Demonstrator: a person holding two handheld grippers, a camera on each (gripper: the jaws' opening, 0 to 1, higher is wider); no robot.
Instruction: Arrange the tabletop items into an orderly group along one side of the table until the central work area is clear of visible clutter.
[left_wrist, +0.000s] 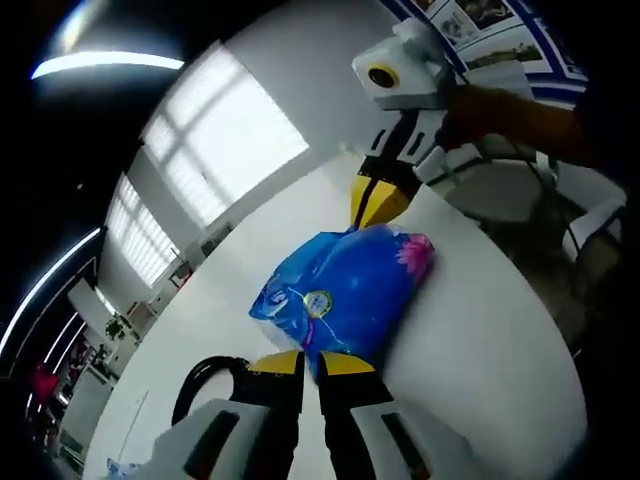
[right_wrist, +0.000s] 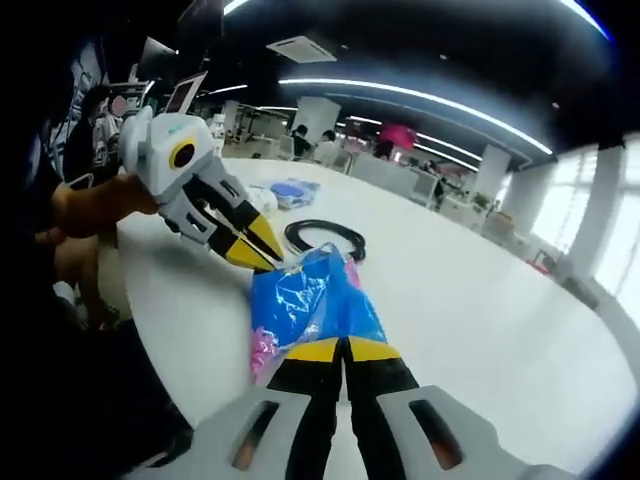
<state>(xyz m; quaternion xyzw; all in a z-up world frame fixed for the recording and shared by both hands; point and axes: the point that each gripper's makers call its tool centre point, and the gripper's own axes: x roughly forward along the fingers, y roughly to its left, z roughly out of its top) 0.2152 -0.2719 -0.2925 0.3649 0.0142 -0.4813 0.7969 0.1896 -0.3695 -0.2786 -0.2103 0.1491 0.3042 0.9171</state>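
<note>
The white surface (right_wrist: 480, 300) lies bare and open on the window side of the blue bag (right_wrist: 310, 300). Just beyond the bag a black cable coil (right_wrist: 325, 235) blocks the way, and farther off lies a small blue packet (right_wrist: 293, 191).

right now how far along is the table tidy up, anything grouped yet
Early. Nothing looks grouped yet. In hand: the blue packet, pinched at opposite ends by the left gripper and right gripper. Left: the black cable coil and a small blue item beyond it lie apart on the white table.
</note>
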